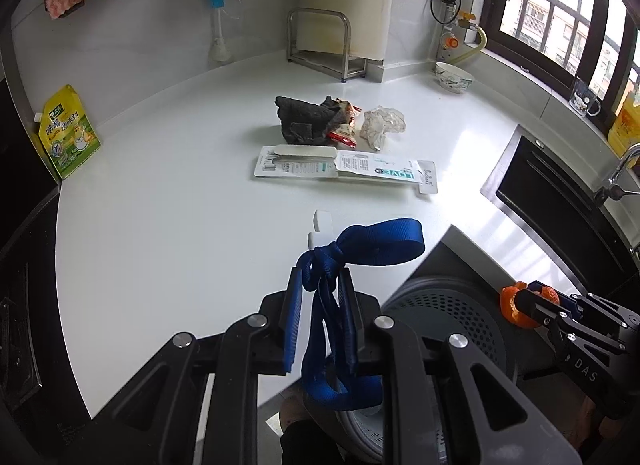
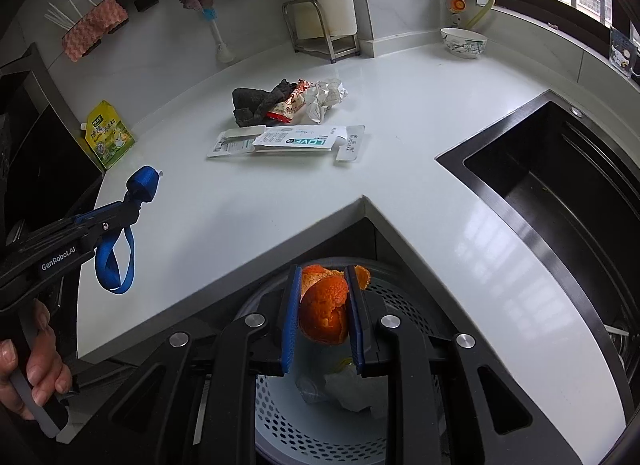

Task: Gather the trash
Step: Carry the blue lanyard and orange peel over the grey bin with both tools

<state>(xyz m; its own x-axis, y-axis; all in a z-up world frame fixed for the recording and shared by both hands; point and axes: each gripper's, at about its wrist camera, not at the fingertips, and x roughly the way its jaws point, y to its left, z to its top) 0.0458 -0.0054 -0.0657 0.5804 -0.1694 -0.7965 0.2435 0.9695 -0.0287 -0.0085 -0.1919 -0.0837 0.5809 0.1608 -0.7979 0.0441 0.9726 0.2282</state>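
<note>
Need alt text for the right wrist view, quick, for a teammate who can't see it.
The right hand-held gripper holds an orange peel over a perforated bin below the white counter. At left, the left hand-held gripper holds a blue strap; wrappers remain on the counter.

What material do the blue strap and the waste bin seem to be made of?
The blue strap in the left claw looks like woven nylon webbing: ribbed, slightly shiny, knotted. The waste bin looks like matte grey plastic, judging by its regular perforated wall; metal is possible.
</note>
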